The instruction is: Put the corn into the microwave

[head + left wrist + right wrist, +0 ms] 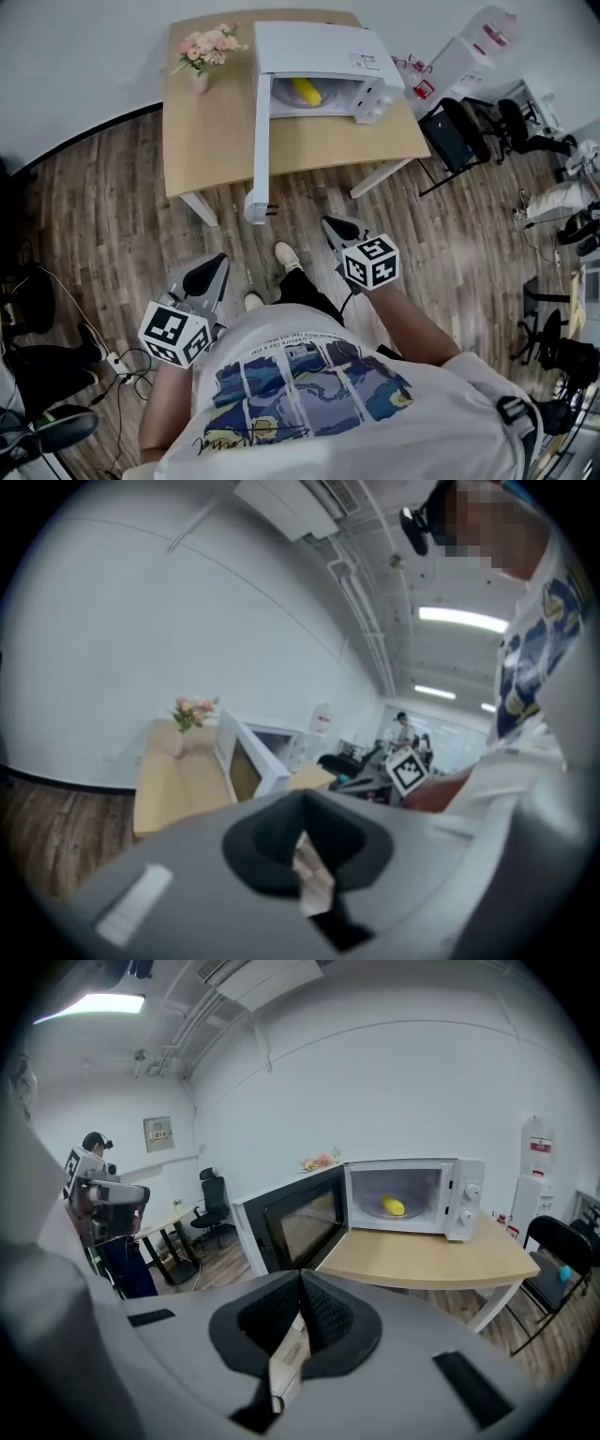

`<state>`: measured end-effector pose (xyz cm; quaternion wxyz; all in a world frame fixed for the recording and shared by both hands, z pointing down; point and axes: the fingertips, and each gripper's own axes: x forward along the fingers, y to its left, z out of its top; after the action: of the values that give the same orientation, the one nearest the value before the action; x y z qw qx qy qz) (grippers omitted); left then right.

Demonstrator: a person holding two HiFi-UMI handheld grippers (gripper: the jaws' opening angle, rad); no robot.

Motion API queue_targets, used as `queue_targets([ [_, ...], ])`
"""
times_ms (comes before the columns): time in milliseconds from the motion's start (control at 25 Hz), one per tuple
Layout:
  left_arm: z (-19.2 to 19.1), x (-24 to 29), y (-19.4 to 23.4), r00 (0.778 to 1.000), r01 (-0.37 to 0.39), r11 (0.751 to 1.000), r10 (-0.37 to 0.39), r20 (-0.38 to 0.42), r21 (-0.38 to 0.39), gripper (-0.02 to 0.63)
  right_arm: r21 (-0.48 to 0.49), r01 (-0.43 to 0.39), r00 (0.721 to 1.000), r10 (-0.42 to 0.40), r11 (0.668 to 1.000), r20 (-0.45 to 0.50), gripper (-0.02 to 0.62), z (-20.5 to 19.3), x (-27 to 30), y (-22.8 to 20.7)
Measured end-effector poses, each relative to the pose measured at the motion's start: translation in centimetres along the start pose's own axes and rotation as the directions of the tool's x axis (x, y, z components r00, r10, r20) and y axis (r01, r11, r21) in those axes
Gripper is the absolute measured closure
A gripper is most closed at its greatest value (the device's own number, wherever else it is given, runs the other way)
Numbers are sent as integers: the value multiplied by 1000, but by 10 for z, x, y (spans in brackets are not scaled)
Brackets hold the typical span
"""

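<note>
1. The left gripper (210, 267) was at about 7 o'clock from the microwave (328, 52), well apart from it. Its jaws were pressed together, and nothing was between them.
2. A small vase of pink flowers (208, 52) stood on the wooden table (202, 141). It was near the far left corner, at 9 o'clock from the microwave.
3. The microwave door (260, 141) was swung wide open. It stuck out past the near edge of the table, toward the person.
4. The yellow corn (307, 92) lay inside the microwave, on the bottom. Nothing was touching it, and both grippers were far from it.
5. The white microwave sat on the far side of the table, at 12 o'clock from the person.
6. The right gripper (336, 227) was at about 6 o'clock from the microwave, above the wooden floor (112, 216). Its jaws were pressed together too, with nothing between them. From this gripper the corn showed at about 1 o'clock.
7. A black chair (450, 136) stood on the floor at about 4 o'clock from the microwave, just beside the table's right end.
</note>
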<state>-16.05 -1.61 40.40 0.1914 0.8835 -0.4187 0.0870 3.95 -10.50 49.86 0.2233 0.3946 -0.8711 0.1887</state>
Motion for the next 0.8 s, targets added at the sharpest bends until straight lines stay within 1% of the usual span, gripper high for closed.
queue_targets([
  [200, -6, -5, -4, 1000, 21, 1000, -21, 2, -7, 598, -38, -15, 1000, 15, 999, 20, 586, 6, -16, 24],
  [400, -11, -11, -5, 999, 36, 999, -36, -4, 1, 598, -49, -17, 999, 19, 999, 44, 586, 14, -23, 37],
  [800, -18, -29, 2, 1000, 0, 1000, 0, 11, -14, 598, -82, -34, 997, 39, 996, 61, 586, 27, -22, 53],
])
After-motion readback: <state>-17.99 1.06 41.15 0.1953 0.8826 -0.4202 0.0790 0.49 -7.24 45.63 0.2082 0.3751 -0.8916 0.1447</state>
